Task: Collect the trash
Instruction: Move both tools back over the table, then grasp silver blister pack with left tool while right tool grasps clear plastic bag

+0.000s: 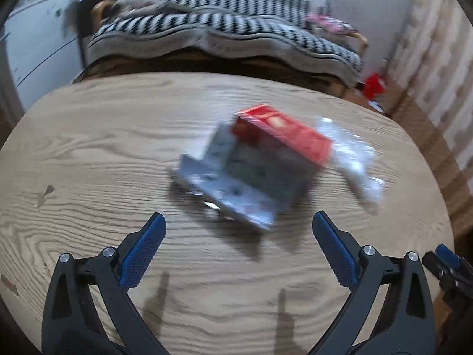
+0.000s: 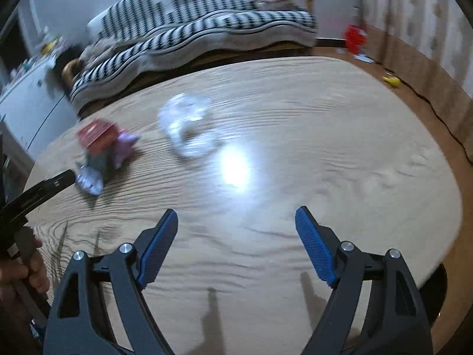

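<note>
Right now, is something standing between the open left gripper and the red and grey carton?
Nothing visible: only bare wooden table lies between the left gripper and the flattened red and grey carton.

The table [image 1: 88, 153] is pale tan wood with darker brown wavy grain; on it the box [image 1: 283, 136] is red with a pale yellowish mark on top; the flattened carton [image 1: 236, 189] touching the box is grey-white with small dark spots; the wrapper [image 1: 354, 159] just beside the box is clear and whitish; from the right wrist view a lilac patch [image 2: 125, 145] shows against the box; beyond the table the sofa cover [image 1: 224, 26] is black-and-white zigzag striped; both grippers [image 1: 239, 227] [image 2: 236, 222] are black with blue textured pads.
</note>
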`<state>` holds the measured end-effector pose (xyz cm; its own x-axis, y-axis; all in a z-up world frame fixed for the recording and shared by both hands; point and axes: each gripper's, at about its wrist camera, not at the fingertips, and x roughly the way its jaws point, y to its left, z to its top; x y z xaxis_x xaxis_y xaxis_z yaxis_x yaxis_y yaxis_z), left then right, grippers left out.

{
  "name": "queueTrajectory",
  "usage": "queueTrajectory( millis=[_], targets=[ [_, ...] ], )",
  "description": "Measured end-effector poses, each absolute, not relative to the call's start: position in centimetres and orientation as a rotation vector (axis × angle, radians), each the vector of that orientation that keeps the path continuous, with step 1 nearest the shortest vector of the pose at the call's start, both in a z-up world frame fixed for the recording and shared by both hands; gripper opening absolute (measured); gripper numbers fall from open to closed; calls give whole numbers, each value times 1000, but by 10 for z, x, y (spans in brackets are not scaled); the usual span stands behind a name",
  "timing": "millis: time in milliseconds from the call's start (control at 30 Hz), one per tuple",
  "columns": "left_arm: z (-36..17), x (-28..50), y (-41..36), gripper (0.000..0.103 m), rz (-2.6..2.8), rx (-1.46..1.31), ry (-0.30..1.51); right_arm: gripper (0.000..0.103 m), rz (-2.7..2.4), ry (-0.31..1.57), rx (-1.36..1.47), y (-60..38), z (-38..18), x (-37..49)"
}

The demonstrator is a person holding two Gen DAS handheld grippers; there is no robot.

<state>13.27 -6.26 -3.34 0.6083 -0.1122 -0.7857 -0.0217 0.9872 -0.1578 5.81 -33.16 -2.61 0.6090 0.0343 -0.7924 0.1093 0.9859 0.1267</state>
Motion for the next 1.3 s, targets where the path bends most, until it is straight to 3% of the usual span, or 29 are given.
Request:
queueTrajectory(
  millis=[433,500,567,633,667,733,900,1033,1067,1133,1300],
  targets=[
    [-71,174,-40,96,16,-175,973,79,-45,897,91,-276,-42,133],
    [-71,172,-42,81,28,-129,967,79,-64,899,83,-275,-46,146],
    [-68,168,-40,45,-15,-150,951,79,-62,903,89,-275,-49,154],
    [-67,165,-35,27,-60,-193,962,79,-59,901,75,-270,-50,162],
    [-68,163,-32,12,-62,-204,978,79,-64,897,54,-267,-51,167],
    [-69,160,-27,5,-50,-202,979,79,-76,893,32,-265,-53,175],
    [-68,158,-14,3,-57,-249,992,78,-94,916,38,-266,-68,195],
    [-64,153,-10,3,-50,-242,978,61,-92,921,38,-266,-76,206],
    [-61,152,-11,3,-44,-232,969,43,-85,909,43,-266,-76,206],
    [-56,150,-11,3,-39,-214,955,20,-59,911,40,-264,-74,205],
    [-44,142,-20,3,-55,-210,930,17,-20,894,81,-271,-62,189]
  ],
)
